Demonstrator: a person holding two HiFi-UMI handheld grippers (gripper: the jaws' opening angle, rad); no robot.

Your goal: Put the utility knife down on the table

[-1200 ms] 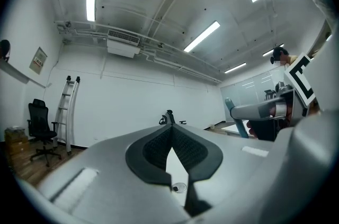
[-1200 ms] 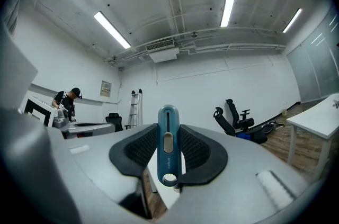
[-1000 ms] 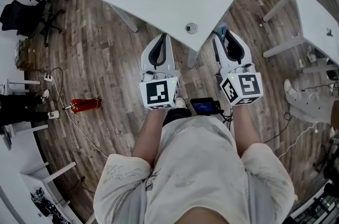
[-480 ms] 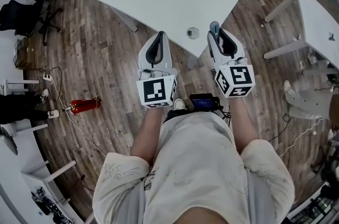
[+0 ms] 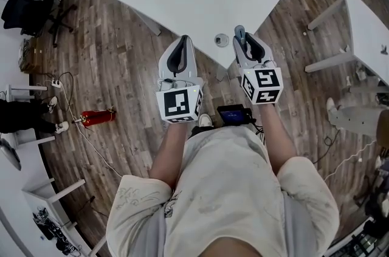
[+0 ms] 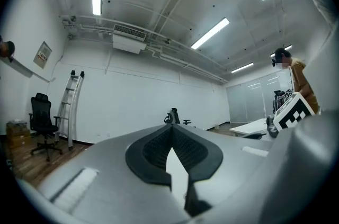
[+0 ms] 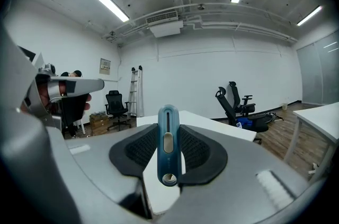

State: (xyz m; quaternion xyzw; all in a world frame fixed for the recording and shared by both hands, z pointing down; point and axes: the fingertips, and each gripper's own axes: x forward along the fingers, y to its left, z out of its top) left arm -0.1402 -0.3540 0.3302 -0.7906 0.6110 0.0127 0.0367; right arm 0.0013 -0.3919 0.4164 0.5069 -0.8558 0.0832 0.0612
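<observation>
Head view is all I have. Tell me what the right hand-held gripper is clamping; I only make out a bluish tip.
Observer: The right hand-held gripper is shut on a blue utility knife, with its pads pressing the knife's two sides.
Operator: Report the left one's jaws.
Observer: In the left gripper view, the left hand-held gripper is shut. Its jaws meet at the tips with nothing between them.
Operator: Give me the knife's facing.
Observer: Its slider faces the right gripper view's camera, and there is a round hole at the near end.
</observation>
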